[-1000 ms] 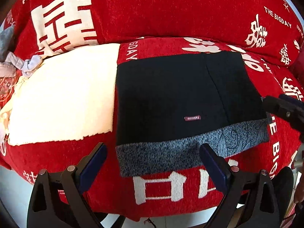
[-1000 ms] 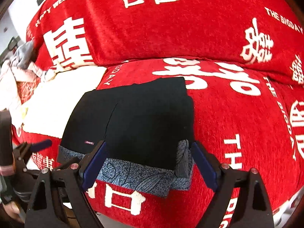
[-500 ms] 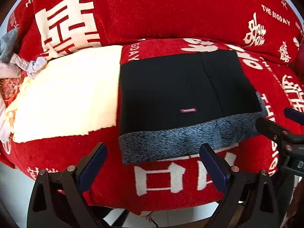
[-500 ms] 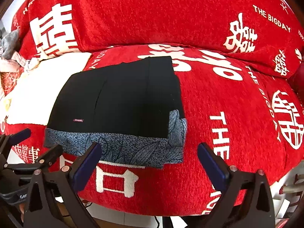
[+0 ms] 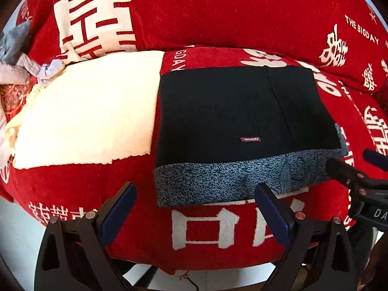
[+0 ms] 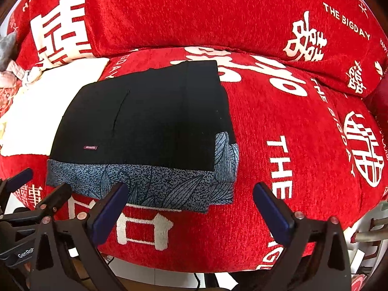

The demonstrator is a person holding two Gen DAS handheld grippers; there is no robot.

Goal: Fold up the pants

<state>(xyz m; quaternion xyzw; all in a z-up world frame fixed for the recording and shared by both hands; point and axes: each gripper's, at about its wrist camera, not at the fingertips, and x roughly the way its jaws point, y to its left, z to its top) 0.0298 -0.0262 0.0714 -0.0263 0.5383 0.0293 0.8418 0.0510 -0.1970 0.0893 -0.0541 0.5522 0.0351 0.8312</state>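
The pants (image 6: 145, 131) are lying folded on the red sofa cushion (image 6: 291, 169), long edge running side to side, while the right gripper (image 6: 189, 208) and left gripper (image 5: 194, 208) are both hovering just off the near hem, jaws spread wide and gripping nothing.

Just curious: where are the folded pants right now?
The pants lie folded on the red cushion, right of the cream towel, just beyond both open grippers.

black pants (image 5: 237, 111), red sofa cover (image 5: 218, 19)
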